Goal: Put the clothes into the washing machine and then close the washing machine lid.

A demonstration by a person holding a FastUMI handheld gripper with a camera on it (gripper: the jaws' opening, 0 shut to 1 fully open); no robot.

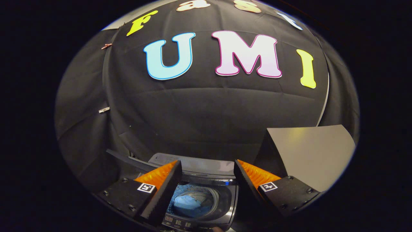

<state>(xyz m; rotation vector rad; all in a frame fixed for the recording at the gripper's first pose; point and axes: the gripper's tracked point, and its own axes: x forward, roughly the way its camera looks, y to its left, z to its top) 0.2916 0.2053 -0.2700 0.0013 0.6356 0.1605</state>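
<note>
Black cloth backs the washing machine point(196, 193), whose drum holds blue clothes point(188, 202). Above it the gripper point(207, 170) hangs with fingers spread wide, empty, beside a grey panel point(313, 154).

My camera rides above my gripper point(207, 167), facing the booth wall point(206, 112). It looks down close onto the washing machine point(199, 199).

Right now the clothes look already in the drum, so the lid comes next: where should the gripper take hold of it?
The lid stands raised to the right of the drum, where blue clothes lie. Its free top edge probably suits best: come from above, one finger on each face, then swing it down. The gripper is open, holding nothing.
</note>
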